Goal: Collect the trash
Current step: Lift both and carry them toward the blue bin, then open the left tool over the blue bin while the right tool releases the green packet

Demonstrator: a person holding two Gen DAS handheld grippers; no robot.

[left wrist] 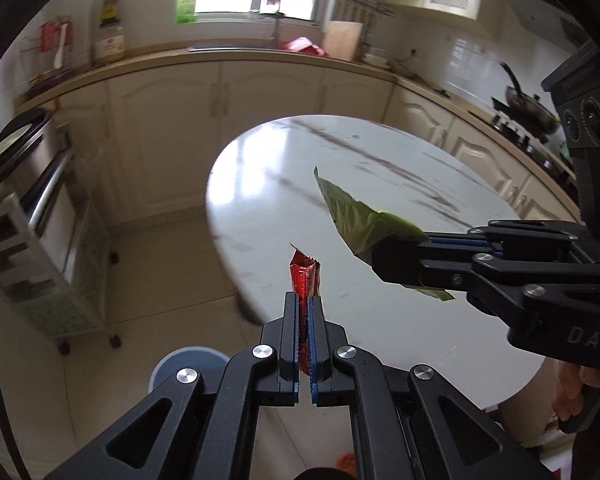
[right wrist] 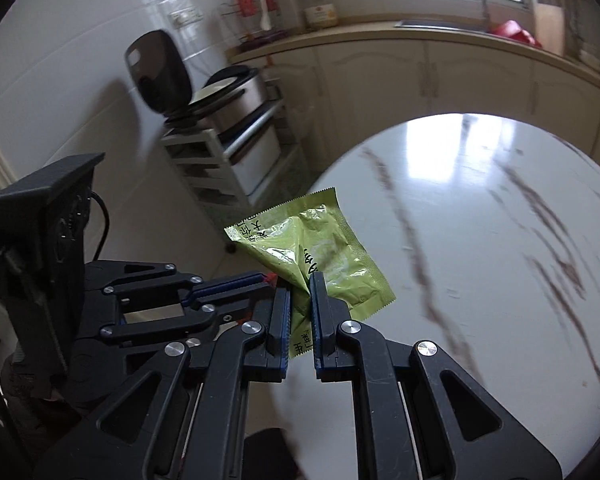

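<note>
You had both pieces lifted off the marble table (left wrist: 260, 184): your left gripper (left wrist: 304, 304) pinched the red wrapper (left wrist: 305, 276), your right gripper (right wrist: 300, 284) clamped the green packet (right wrist: 324, 256). Next, I'd judge, carry them over the blue bin (left wrist: 188, 364) and release

A round white marble table (left wrist: 284, 184) stands on the tiled floor. Behind the table, cream cabinets (left wrist: 220, 100) carry a counter with a big jar (left wrist: 109, 36) and a cutting board (left wrist: 341, 40). Left of the table is a white shelf cart (right wrist: 236, 160). Right of the table, a pan (left wrist: 528, 104) sits on the stove.
</note>
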